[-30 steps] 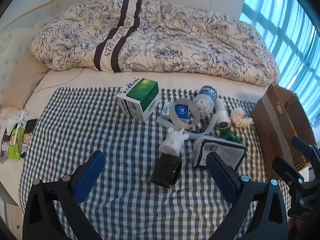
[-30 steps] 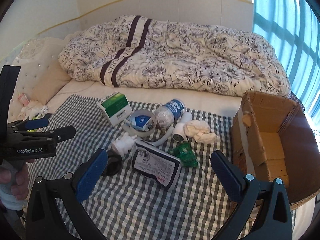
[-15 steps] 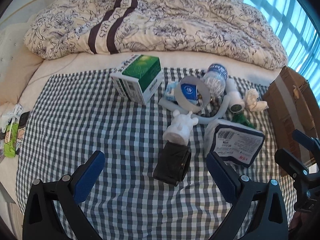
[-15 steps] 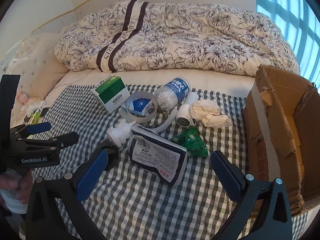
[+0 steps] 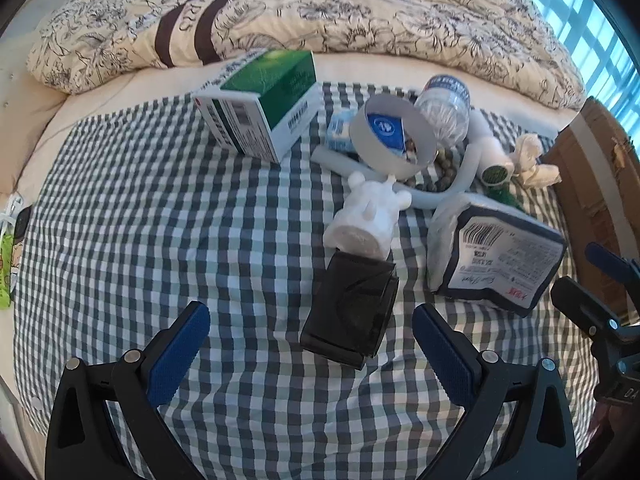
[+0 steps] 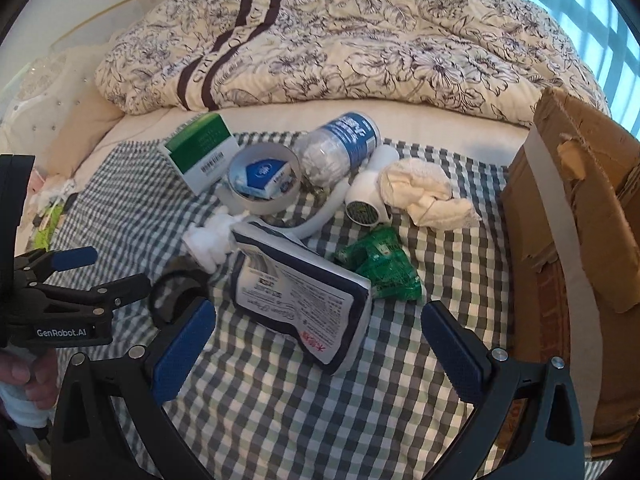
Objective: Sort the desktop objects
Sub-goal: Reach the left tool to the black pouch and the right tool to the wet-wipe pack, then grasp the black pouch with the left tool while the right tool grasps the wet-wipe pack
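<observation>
Both grippers came lower toward the grey checked cloth (image 5: 120,200).
Left gripper (image 5: 310,344), fingers spread, faces the black flat pouch (image 5: 352,312); right gripper (image 6: 320,344), spread, faces the navy-edged white packet (image 6: 304,292).

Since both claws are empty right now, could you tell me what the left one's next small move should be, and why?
Probably ease the left claw forward and down around the black roll. It is open, and the roll lies just ahead between its fingers on the checked cloth, the nearest item. The white figurine touches its far end, so close gently.
</observation>
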Motion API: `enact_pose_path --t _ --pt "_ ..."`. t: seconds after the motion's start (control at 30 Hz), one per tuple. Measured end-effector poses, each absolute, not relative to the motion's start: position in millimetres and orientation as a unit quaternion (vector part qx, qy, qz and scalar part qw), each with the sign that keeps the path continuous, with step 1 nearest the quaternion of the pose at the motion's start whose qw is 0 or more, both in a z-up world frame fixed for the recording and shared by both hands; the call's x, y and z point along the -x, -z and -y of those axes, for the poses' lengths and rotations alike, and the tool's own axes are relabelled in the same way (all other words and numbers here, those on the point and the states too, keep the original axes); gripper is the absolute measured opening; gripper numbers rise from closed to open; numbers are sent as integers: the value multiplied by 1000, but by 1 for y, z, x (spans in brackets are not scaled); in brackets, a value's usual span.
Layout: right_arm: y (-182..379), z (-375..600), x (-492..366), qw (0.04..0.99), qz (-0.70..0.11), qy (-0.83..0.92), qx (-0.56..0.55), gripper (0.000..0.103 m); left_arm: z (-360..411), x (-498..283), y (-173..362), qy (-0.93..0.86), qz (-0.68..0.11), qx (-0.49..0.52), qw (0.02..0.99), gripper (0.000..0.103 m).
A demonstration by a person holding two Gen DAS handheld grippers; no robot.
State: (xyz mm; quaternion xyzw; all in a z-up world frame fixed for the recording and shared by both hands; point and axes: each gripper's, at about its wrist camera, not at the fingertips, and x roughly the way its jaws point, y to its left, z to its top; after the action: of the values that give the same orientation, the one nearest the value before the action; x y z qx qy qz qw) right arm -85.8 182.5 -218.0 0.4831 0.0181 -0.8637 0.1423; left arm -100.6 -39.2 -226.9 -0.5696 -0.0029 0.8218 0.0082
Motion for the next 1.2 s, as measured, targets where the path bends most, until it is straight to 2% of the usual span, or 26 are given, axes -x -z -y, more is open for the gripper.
enact_pose_path --t 0.53,0.8,0.97,1.0,1.07,1.13,1.2 --pt "245 -182 103 159 -7 849 -505 103 40 111 263 -818 1 575 19 103" --pt "256 -176 115 149 -30 856 -494 102 46 115 270 -820 14 572 17 103" --pt "269 -173 117 152 -41 852 -500 92 47 115 279 -819 23 573 19 102" --pt "271 -172 117 154 -42 852 -499 90 48 116 280 -820 23 572 16 99" --pt "274 -171 116 156 -42 850 -502 75 48 117 284 -819 20 574 8 93" --pt "277 -169 116 163 -41 845 -508 66 49 117 286 -818 28 574 12 89" --pt "279 -168 115 163 -47 844 -509 63 48 116 286 -821 27 570 18 82"
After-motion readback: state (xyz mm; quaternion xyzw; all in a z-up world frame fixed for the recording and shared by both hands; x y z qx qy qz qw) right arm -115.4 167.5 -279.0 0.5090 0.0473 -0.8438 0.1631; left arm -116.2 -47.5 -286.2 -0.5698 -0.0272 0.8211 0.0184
